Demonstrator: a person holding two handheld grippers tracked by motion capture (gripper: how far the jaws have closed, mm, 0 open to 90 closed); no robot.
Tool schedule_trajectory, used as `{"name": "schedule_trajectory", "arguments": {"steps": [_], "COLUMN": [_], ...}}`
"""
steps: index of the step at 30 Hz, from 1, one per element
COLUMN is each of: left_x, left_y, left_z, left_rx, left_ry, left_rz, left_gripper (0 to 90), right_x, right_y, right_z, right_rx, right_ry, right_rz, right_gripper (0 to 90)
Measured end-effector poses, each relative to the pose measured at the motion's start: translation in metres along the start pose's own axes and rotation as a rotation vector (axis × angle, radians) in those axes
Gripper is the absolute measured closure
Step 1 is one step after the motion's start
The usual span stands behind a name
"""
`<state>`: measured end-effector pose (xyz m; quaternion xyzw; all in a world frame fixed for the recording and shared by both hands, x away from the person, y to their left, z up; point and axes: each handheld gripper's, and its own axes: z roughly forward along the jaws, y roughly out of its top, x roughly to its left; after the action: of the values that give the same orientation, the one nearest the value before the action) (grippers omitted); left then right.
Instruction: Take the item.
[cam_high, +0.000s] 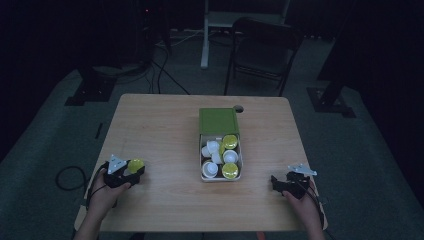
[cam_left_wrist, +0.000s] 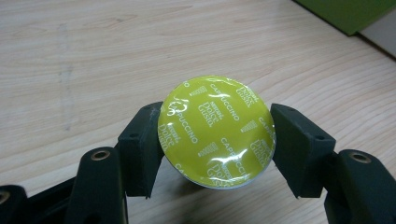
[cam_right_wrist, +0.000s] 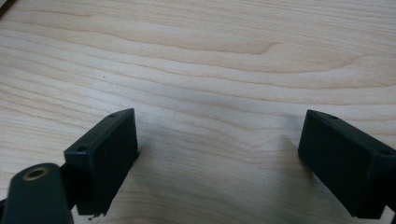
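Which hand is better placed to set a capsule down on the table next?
Left: the left gripper is shut on the yellow-lidded capsule low over the table; the right gripper is open with nothing between its jaws.

Bare wood runs wide on both sides of the box (cam_high: 220, 150), which sits mid-table (cam_high: 160, 120) as the one obstacle, its green lid (cam_high: 218, 120) lying at the far end. Capsules (cam_high: 229, 170) crowd its tray. Left of the box and right of it, open passage down to the near edge.

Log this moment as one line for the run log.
left gripper: shut on yellow-lidded capsule, over table | right gripper: open, empty, near table | capsule box: open, capsules inside
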<state>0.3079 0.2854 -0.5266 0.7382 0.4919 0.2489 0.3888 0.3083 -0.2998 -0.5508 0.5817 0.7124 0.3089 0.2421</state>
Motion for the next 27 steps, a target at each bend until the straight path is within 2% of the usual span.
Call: {"name": "schedule_trajectory", "arguments": {"steps": [3, 7, 10, 14, 17, 22, 24, 27], "left_x": [0.003, 0.007, 0.008, 0.01, 0.012, 0.012, 0.012, 0.012], "left_y": [-0.004, -0.006, -0.007, -0.009, -0.011, -0.009, -0.009, -0.009], "left_z": [0.0, 0.0, 0.0, 0.002, 0.003, 0.004, 0.005, 0.005], "left_rx": [0.004, 0.017, 0.031, 0.044, 0.048, 0.05, 0.053, 0.068], "left_ry": [0.011, 0.048, 0.073, 0.09, 0.091, 0.087, 0.074, 0.068], "left_rz": [-0.008, -0.009, 0.011, -0.004, -0.019, -0.021, -0.029, -0.015], "left_gripper": [38.7, 38.7, 38.7, 38.7, 38.7, 38.3, 35.4, 28.8], "right_x": [0.0, 0.0, 0.0, 0.0, 0.0, 0.0, 0.0, 0.0], "right_y": [0.0, 0.0, 0.0, 0.0, 0.0, 0.0, 0.0, 0.0], "right_z": [0.0, 0.0, 0.0, 0.0, 0.0, 0.0, 0.0, 0.0], "right_rx": [0.0, 0.0, 0.0, -0.001, 0.0, 0.0, 0.0, 0.0], "right_ry": [0.0, 0.0, 0.0, 0.0, 0.0, 0.0, 0.0, 0.0], "right_rz": [0.0, 0.0, 0.0, -0.001, 0.0, 0.0, 0.0, -0.001], "right_gripper": [11.4, 11.4, 11.4, 11.4, 11.4, 11.4, 11.4, 11.4]}}
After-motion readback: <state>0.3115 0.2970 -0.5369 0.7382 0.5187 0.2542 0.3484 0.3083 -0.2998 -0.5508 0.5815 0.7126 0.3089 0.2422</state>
